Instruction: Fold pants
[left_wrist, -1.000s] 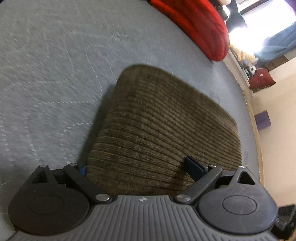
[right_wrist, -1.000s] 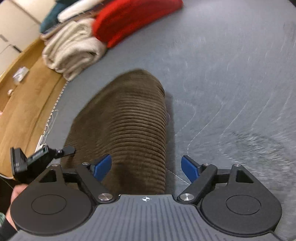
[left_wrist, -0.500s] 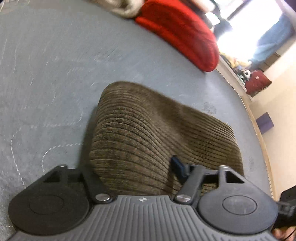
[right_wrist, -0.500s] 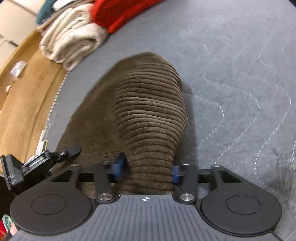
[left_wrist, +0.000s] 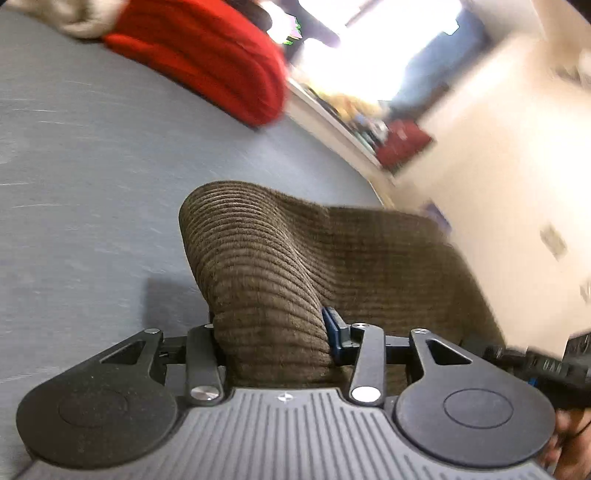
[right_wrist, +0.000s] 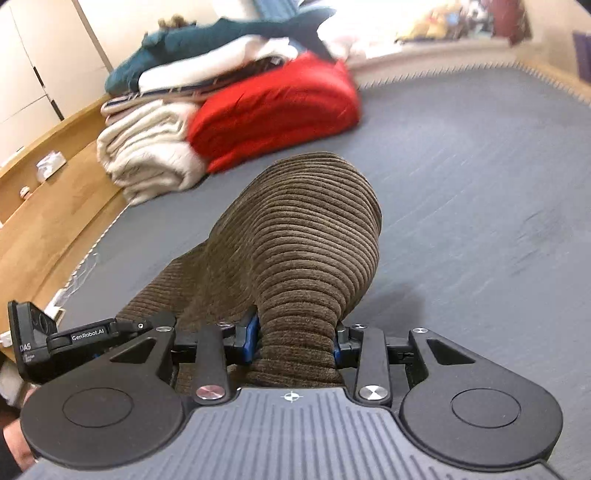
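Your left gripper (left_wrist: 271, 343) is closing on the left edge of the pants (left_wrist: 295, 266), with a thick roll of brown corduroy bunched between its jaws and pressed from both sides. Your right gripper (right_wrist: 295, 341) is closing too, and its blue pads (right_wrist: 252, 338) squeeze a similar roll at the pants' right edge.

The pants lie straight ahead of both grippers, lifted off the grey mat (left_wrist: 92, 166) at the held end and sagging back toward it further out. Their long axis appears to run away from you, toward the red bundle (right_wrist: 273, 110), so the fold likely turns on carrying the held end forward along that line. Neither hand looks nearer to the cloth: each holds its own corner, side by side.

The left view shows the cloth spreading rightward as a slack sheet between your two hands, with the room's wall beyond. The right view shows instead the cream blanket (right_wrist: 147, 155) and stacked laundry beside the red bundle, and the wooden edge along the mat. Neither view shows the far end of the pants, so you cannot tell where it lies.
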